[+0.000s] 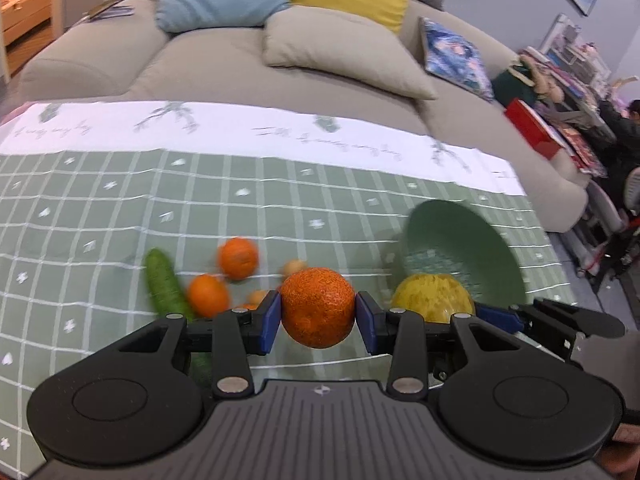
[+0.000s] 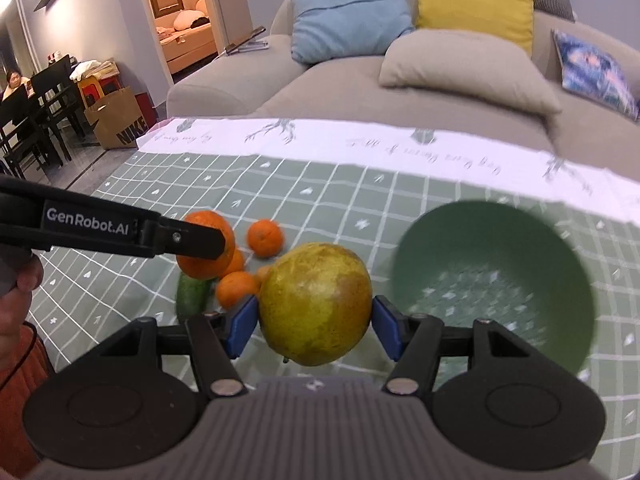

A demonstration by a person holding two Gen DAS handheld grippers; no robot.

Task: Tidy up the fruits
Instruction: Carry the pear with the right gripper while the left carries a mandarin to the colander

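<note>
My left gripper (image 1: 318, 314) is shut on a large orange (image 1: 318, 306) and holds it above the green checked tablecloth (image 1: 100, 208). My right gripper (image 2: 314, 320) is shut on a yellow-green pear (image 2: 316, 304); the pear also shows in the left wrist view (image 1: 432, 298). A green bowl (image 1: 460, 240) stands to the right, empty in the right wrist view (image 2: 492, 256). On the cloth to the left lie small oranges (image 1: 238, 258) (image 1: 208, 295) and a cucumber (image 1: 164, 284). The left gripper with its orange (image 2: 212, 246) appears in the right wrist view.
A grey sofa (image 1: 240, 60) with blue, yellow and beige cushions stands behind the table. A few small brownish fruits (image 1: 295, 268) lie near the oranges. Dark chairs and a paper bag (image 2: 118, 120) stand at far left in the right wrist view.
</note>
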